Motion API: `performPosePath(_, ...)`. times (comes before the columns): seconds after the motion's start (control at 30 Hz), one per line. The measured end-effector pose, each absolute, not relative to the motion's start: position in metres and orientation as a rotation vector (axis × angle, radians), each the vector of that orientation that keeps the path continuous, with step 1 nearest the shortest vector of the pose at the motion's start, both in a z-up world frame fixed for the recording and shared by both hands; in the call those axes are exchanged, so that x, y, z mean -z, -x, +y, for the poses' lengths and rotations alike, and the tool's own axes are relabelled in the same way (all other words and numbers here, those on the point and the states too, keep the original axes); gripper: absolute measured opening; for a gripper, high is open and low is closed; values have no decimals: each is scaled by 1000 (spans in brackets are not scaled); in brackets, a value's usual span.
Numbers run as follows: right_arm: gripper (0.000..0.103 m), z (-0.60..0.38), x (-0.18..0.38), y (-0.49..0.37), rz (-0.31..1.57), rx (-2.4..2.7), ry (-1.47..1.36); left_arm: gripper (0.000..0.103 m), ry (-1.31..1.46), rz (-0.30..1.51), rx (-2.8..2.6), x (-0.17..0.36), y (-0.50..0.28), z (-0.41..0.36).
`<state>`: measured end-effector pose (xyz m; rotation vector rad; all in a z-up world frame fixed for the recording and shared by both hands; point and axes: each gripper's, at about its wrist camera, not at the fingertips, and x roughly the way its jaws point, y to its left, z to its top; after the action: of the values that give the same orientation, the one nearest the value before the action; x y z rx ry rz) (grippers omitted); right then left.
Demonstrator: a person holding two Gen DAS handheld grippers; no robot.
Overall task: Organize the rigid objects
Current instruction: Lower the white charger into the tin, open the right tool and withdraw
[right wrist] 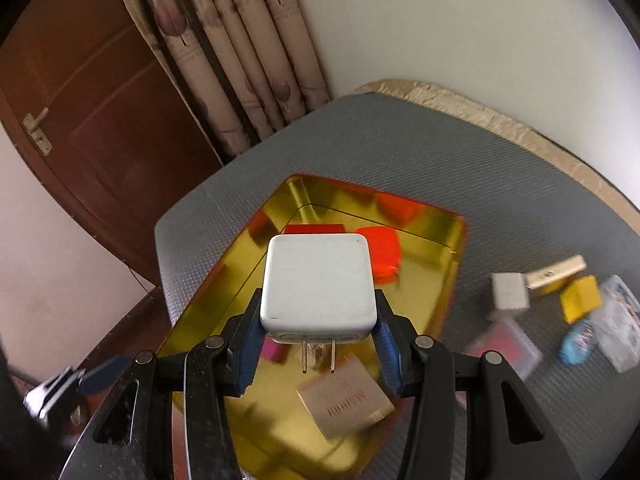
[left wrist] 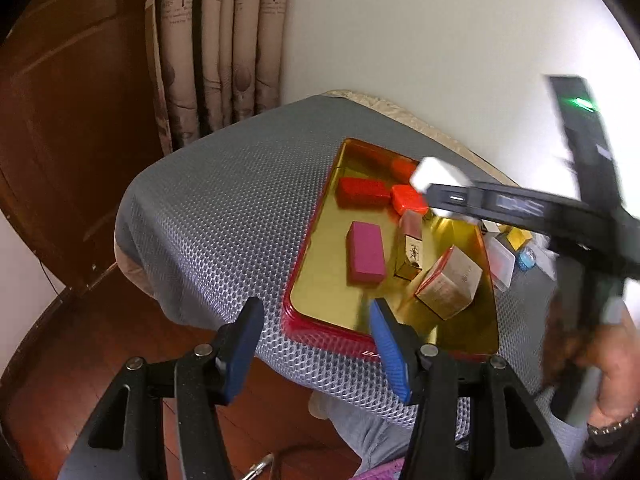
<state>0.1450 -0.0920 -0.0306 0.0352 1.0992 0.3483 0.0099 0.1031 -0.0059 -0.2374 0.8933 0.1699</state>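
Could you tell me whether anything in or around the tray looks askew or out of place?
In the tray, the tan box sits tilted on an edge rather than flat, and the slim gold box beside it stands crooked. Several small items lie scattered on the mat outside the tray.

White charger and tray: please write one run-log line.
right gripper: shut on white charger | above gold tray | left gripper: open, nothing held

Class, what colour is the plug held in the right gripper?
White; the plug shows best in the right wrist view.
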Motion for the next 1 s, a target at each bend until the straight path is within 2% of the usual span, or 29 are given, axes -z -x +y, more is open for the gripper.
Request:
performPosePath(0.43, 47, -60, 74, -176, 1216, -285, -32, 56, 297, 956, -145, 16, -15, 111)
performPosePath(0.57, 49, -68, 61, -173, 1158, -311, -93, 56, 306, 966, -153, 19, -16, 113)
performPosePath(0.7, 57, -103, 25, -147, 1007, -337, -161, 56, 296, 971, -155, 18, -16, 110)
performPosePath(0.77, 66, -132, 11, -121, 938, -306, -168, 56, 285, 976, -153, 19, -16, 107)
performPosePath(0.8, 74, -144, 8, -111, 920, -283, -163, 56, 280, 981, -152, 19, -16, 105)
performPosePath(0.93, 76, -211, 17, -53, 897, -96, -67, 56, 245, 962, -151, 17, -13, 99)
performPosePath(1.0, 76, -254, 34, -20, 944, 51, 24, 56, 213, 936, -139, 12, -12, 94)
